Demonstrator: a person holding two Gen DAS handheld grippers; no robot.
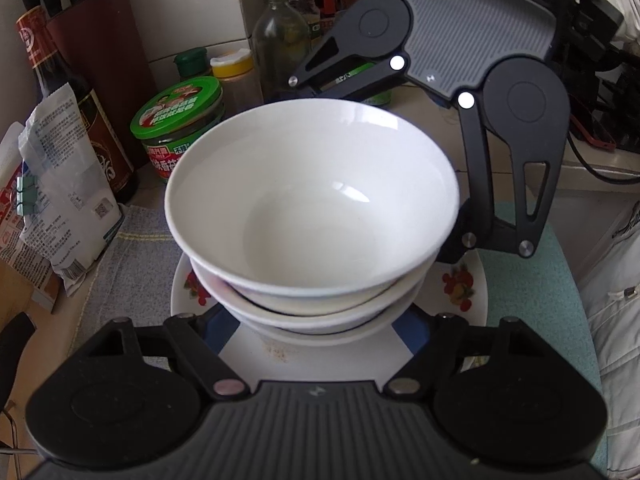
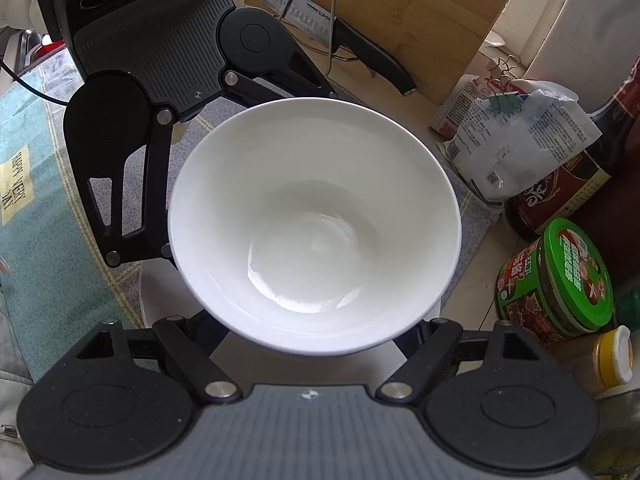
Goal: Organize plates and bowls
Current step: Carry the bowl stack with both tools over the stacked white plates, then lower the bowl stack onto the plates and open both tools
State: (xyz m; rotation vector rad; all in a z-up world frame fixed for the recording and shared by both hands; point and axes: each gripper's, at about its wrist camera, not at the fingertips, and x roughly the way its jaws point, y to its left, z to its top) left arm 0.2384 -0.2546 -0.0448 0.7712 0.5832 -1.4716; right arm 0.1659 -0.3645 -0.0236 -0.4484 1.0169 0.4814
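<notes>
Both hand-held grippers, left gripper point(image 1: 320, 332) and right gripper point(image 2: 316, 332), flank the stack of glossy white ceramic bowls point(image 1: 312, 196) from opposite sides, likely steadying it; jaw tips hidden, so grip unclear; stack rests on a fruit-patterned plate point(image 1: 460, 284) atop grey cloth point(image 1: 132, 248).

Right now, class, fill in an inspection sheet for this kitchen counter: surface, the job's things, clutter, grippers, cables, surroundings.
Surface: counter partly covered by a grey cloth and a teal mat.
Job's things: white bowls nested in a stack on a fruit-patterned plate.
Clutter: green-lidded jar, dark bottle, clipped bags, knife on a cutting board.
Grippers: left gripper and right gripper flank the stack; fingertips hidden, grip unclear.
Cables: black cable at the right.
Surroundings: tiled wall.
</notes>
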